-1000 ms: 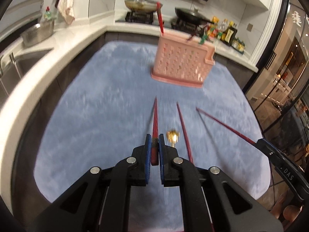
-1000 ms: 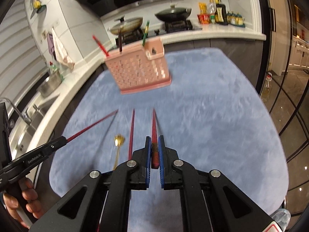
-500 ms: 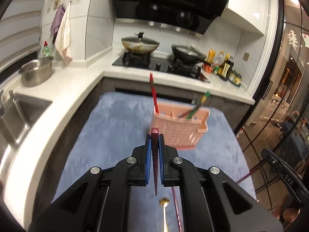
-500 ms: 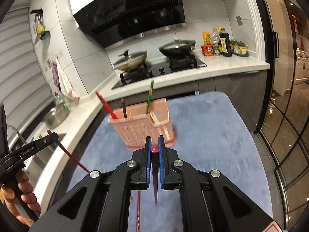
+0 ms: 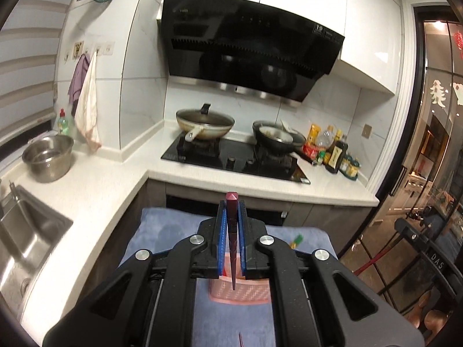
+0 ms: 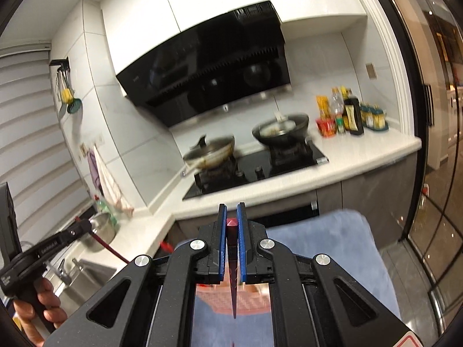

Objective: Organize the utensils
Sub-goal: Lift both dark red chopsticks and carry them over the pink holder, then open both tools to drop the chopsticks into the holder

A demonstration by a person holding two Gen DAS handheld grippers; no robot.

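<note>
Gripping near their thick ends, the left tongs [image 5: 231,217] and right tongs [image 6: 231,225] each clamp a stiff, light, slippery-looking red chopstick [image 5: 232,231] above the pink basket [image 5: 240,292].

Both wrist views face the stove [image 5: 231,156] [image 6: 254,167], from above the blue mat [image 5: 153,231] [image 6: 332,240].

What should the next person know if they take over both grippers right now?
Left gripper: shut on a red chopstick, tip down.
Right gripper: shut on another red chopstick, tip down.
The pink basket stands on the blue mat, below both tips.
Done: both chopsticks are picked up.
Left: lower each into the basket and release; at least one more red stick seems to lie on the mat.
</note>
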